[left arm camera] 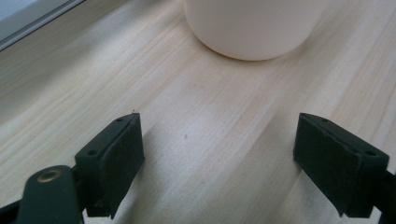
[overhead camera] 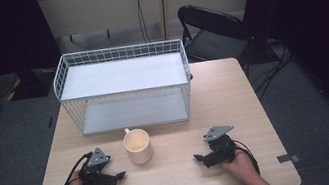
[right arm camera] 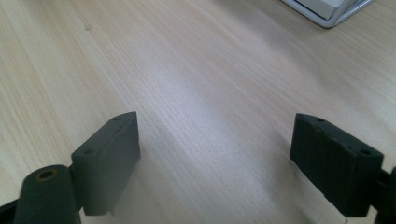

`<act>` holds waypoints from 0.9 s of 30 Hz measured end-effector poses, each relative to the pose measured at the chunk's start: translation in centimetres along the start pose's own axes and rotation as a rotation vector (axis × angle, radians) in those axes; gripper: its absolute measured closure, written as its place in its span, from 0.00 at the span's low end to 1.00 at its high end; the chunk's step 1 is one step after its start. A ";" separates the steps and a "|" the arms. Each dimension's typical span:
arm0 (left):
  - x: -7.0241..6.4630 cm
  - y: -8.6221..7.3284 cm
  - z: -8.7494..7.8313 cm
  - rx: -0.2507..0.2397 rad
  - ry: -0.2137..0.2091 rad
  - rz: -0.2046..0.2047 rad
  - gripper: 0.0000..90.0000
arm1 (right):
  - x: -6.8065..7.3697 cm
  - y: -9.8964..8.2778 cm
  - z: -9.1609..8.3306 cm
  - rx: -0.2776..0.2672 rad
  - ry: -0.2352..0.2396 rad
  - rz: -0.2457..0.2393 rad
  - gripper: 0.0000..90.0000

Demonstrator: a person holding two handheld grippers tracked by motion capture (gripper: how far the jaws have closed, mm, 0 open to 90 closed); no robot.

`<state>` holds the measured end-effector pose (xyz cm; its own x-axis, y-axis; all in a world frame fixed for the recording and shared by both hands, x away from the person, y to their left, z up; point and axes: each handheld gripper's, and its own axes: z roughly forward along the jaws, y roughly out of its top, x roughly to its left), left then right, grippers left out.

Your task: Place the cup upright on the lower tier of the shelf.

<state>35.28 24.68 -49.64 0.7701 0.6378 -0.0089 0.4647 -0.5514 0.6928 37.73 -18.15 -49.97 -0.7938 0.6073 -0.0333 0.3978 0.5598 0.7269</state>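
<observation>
Light falls from overhead onto the pale wooden table [overhead camera: 176, 171], which is evenly bright around the cream mug [overhead camera: 138, 146], while the room beyond the table's edges sinks into near black on both sides. The mug casts only a faint, soft shadow on the side toward the person (no hard glare anywhere). In the left gripper view the mug [left arm camera: 254, 25] is slightly soft while the wood grain nearer the camera is clearer, and both gripper views show diffuse shadows beneath the black jaws.
</observation>
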 end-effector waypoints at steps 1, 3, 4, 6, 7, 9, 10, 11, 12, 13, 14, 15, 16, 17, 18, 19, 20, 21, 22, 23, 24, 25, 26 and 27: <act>0.1 0.1 0.0 0.005 -0.003 -0.005 0.19 | -0.1 -0.1 0.0 -0.005 0.006 0.009 0.16; 0.2 0.2 0.1 0.000 0.004 -0.023 0.19 | -0.2 -0.2 0.1 -0.012 0.009 0.023 0.16; 0.2 0.3 0.2 0.003 0.014 -0.020 0.20 | -0.2 -0.2 0.1 -0.012 0.009 0.022 0.16; 0.2 0.5 0.2 0.006 0.012 -0.015 0.21 | -0.2 -0.2 0.1 -0.012 0.009 0.023 0.16; 0.2 0.5 0.3 0.006 -0.003 -0.024 0.21 | -0.2 -0.2 0.1 -0.011 0.010 0.024 0.15; 0.2 0.7 0.2 0.014 -0.011 -0.021 0.22 | -0.3 -0.2 0.1 -0.012 0.011 0.023 0.15; 0.2 0.7 0.2 0.015 -0.011 -0.032 0.22 | -0.3 -0.2 0.1 -0.011 0.009 0.026 0.15; 0.2 0.7 0.2 0.021 -0.006 -0.039 0.22 | -0.3 -0.2 0.1 -0.011 0.007 0.029 0.15; 0.2 0.7 0.2 0.021 -0.001 -0.043 0.22 | -0.3 -0.2 0.1 -0.011 0.006 0.030 0.15; 0.2 0.8 0.1 0.022 -0.002 -0.045 0.23 | -0.3 -0.2 0.1 -0.010 0.005 0.032 0.15; 0.3 0.8 0.0 0.023 0.001 -0.051 0.23 | -0.3 -0.2 0.1 -0.010 0.005 0.031 0.15; 0.2 0.8 -0.1 0.020 -0.002 -0.061 0.23 | -0.3 -0.2 0.1 -0.010 0.006 0.031 0.15; 0.3 0.8 -0.3 0.016 -0.005 -0.061 0.23 | -0.3 -0.2 0.1 -0.010 0.006 0.032 0.15; 0.3 0.9 -0.5 0.013 -0.009 -0.063 0.23 | -0.3 -0.2 0.1 -0.010 0.006 0.032 0.15; 0.3 1.0 -0.6 0.009 -0.011 -0.072 0.23 | -0.3 -0.2 0.1 -0.010 0.006 0.032 0.15; 0.3 1.1 -0.7 0.009 -0.010 -0.076 0.23 | -0.3 -0.2 0.1 -0.010 0.006 0.032 0.15; 0.3 1.3 -0.9 0.010 -0.007 -0.073 0.23 | -0.3 -0.2 0.1 -0.010 0.006 0.032 0.15; 0.3 1.5 -1.1 0.008 -0.007 -0.069 0.23 | -0.3 -0.2 0.1 -0.010 0.006 0.032 0.15; 0.3 1.7 -1.2 0.007 -0.018 -0.074 0.23 | -0.3 -0.2 0.1 -0.010 0.006 0.032 0.15; 0.2 1.8 -1.4 0.006 -0.025 -0.081 0.23 | -0.3 -0.2 0.1 -0.010 0.006 0.032 0.15; 0.2 1.8 -1.4 0.006 -0.025 -0.081 0.23 | -0.3 -0.2 0.1 -0.010 0.006 0.032 0.15; 0.2 2.2 -1.6 0.009 -0.034 -0.097 0.23 | -0.3 -0.2 0.1 -0.010 0.006 0.032 0.15; 0.2 2.3 -1.6 0.006 -0.036 -0.105 0.23 | -0.3 -0.2 0.1 -0.010 0.006 0.032 0.15; 0.2 2.5 -1.7 -0.001 -0.040 -0.116 0.23 | -0.3 -0.2 0.1 -0.010 0.006 0.032 0.15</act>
<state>35.87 24.38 -46.67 0.7282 0.6752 -0.1179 0.5511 -0.4745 0.6864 37.93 -18.43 -50.19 -0.7836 0.6212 -0.0058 0.4183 0.5345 0.7344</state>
